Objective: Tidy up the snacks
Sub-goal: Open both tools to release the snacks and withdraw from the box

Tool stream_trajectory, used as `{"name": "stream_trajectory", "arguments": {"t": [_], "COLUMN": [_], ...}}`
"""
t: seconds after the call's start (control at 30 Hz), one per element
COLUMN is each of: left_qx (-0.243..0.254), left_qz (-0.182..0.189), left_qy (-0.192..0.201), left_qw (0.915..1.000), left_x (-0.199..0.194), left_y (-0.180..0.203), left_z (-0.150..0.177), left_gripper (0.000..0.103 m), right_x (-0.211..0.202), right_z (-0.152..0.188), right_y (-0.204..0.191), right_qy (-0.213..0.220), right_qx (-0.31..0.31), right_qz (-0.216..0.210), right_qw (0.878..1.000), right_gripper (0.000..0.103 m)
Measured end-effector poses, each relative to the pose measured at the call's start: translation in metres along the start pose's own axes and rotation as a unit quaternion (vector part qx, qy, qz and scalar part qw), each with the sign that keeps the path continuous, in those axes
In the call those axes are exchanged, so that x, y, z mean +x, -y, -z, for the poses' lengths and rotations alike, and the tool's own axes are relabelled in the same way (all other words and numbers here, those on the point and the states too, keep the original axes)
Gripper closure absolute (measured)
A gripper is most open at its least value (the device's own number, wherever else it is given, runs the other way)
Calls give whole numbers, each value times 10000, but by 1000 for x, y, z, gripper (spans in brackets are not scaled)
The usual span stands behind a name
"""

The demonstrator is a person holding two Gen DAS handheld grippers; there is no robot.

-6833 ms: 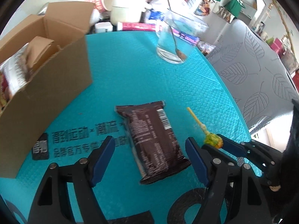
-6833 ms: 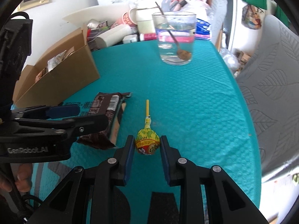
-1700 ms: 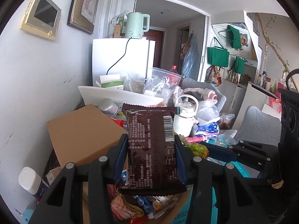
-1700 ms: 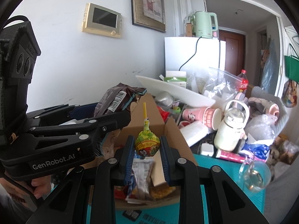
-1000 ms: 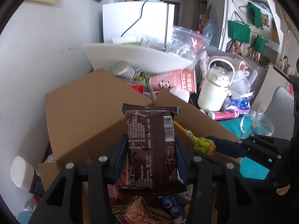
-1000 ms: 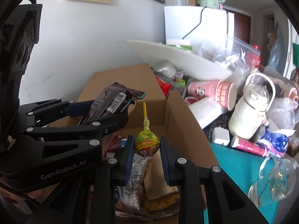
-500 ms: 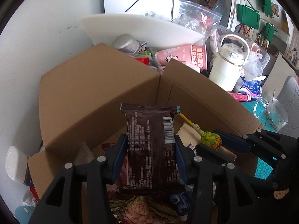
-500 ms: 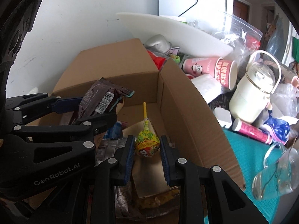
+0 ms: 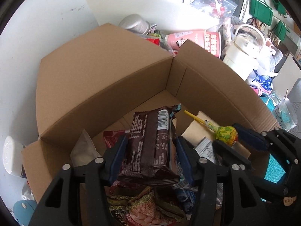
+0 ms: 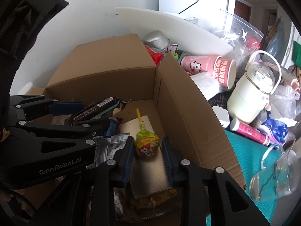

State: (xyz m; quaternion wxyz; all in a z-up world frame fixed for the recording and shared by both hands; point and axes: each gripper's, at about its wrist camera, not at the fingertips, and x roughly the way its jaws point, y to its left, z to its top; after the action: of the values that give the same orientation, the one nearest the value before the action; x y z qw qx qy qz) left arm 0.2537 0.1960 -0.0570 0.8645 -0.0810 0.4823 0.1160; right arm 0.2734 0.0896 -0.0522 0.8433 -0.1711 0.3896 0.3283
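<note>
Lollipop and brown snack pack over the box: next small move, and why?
Probably finish opening both tongs, then lift clear. The yellow-wrapped lollipop sits between the right tongs, whose jaws are opening, and the brown foil snack pack between the opening left tongs. Both hang inside the open cardboard box, above other snacks.

Behind box, against white wall (image 9: 37, 28): long white board (image 10: 169, 24) leaning across clutter. Dented metal pot (image 10: 157, 38) just beneath it. Pink paper cup with panda print (image 10: 208, 67), lying on its side. Cream kettle-shaped jug with loop handle (image 10: 252, 96), upright, right of cup. Pink tube (image 10: 250, 131) lying at edge of teal mat (image 10: 242, 150). Clear glass measuring cup (image 10: 276, 173) on mat. Green bags (image 9: 261, 9) hanging far right.
</note>
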Motion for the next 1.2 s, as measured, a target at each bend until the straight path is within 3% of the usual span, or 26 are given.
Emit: {"name": "stream_trajectory", "arguments": {"t": [0.13,0.23,0.53,0.87,1.2], "left_qx": [-64,-66,-28,-34,-6], "left_qz": [-54,-86,-262,-265,-238], "left_qy": [-47,-21,265,902,1621], "left_qw": [10000,9999,9993,9956,9865], "left_x": [0,-4,-32,-103,-184], "left_y": [-3,-2,0,1,8], "left_z": [1,2,8,9,23], "left_gripper": [49,49,49,49,49], "right_x": [-3,-7,-26,-80,-154], "right_z": [0,1,4,-4,-6], "right_y": [2,4,9,5,-6], "right_qy": [0,14,72,481,1129], "right_qx": [66,117,159,113,44], "right_qz": [-5,12,74,105,248], "right_qw": [10000,9999,9998,9987,9933], "right_gripper": [68,60,56,55,55]}}
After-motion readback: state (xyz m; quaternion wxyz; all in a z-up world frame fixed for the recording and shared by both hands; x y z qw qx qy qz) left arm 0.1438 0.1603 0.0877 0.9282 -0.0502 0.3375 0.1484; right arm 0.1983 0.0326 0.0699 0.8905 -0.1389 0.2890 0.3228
